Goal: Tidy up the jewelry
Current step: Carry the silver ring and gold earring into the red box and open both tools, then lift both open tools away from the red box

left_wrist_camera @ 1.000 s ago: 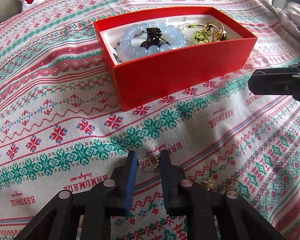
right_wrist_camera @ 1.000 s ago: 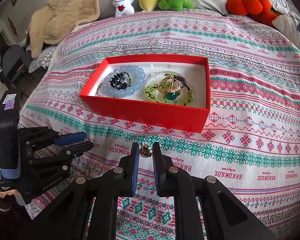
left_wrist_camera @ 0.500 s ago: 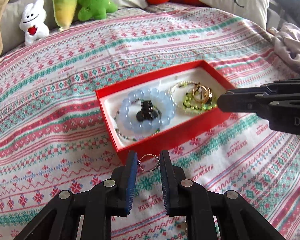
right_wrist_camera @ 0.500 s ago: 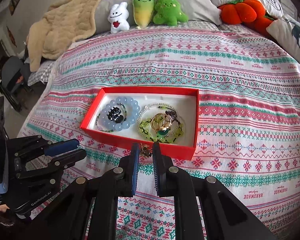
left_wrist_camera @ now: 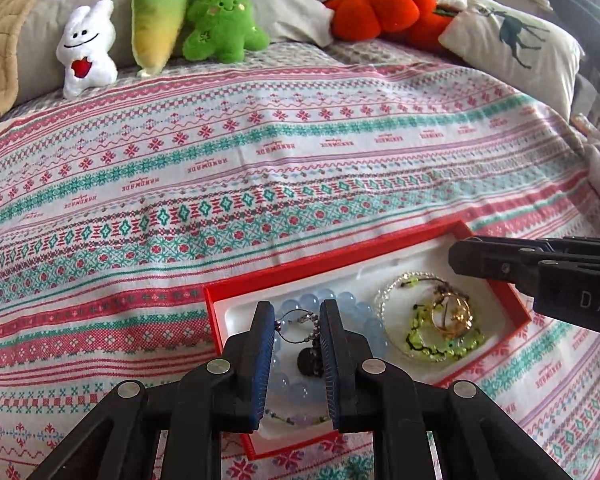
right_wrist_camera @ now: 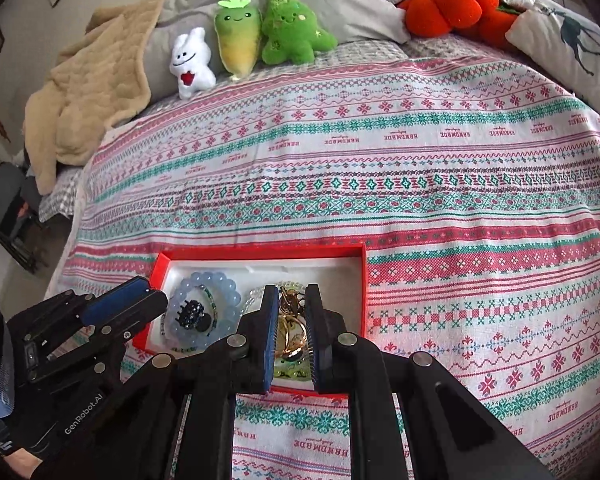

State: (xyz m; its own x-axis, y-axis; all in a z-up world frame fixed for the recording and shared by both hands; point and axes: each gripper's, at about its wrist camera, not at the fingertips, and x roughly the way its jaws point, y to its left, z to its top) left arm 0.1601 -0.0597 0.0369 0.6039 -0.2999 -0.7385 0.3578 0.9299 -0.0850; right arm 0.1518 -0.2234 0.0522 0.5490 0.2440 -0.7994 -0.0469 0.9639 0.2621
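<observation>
A red box (left_wrist_camera: 332, 258) (right_wrist_camera: 260, 253) with a white lining lies on the patterned bedspread. It holds a pale blue bead bracelet (left_wrist_camera: 366, 320) (right_wrist_camera: 220, 284), a black hair clip (right_wrist_camera: 192, 314), a green bead bracelet (left_wrist_camera: 440, 344) and gold rings (left_wrist_camera: 454, 314). My left gripper (left_wrist_camera: 297, 322) is shut on a thin silver beaded ring (left_wrist_camera: 298, 326), held over the box's left half. My right gripper (right_wrist_camera: 292, 304) is shut on a small gold piece (right_wrist_camera: 290, 300), held over the box's right half.
Plush toys stand at the head of the bed: a white rabbit (left_wrist_camera: 86, 50), a green radish (left_wrist_camera: 158, 20), a green tree (left_wrist_camera: 220, 16) and an orange pumpkin (left_wrist_camera: 380, 6). A deer pillow (left_wrist_camera: 512, 44) lies at right, a tan blanket (right_wrist_camera: 84, 92) at left.
Both grippers have risen and moved forward with their pieces, from in front of the box to above its inside.
</observation>
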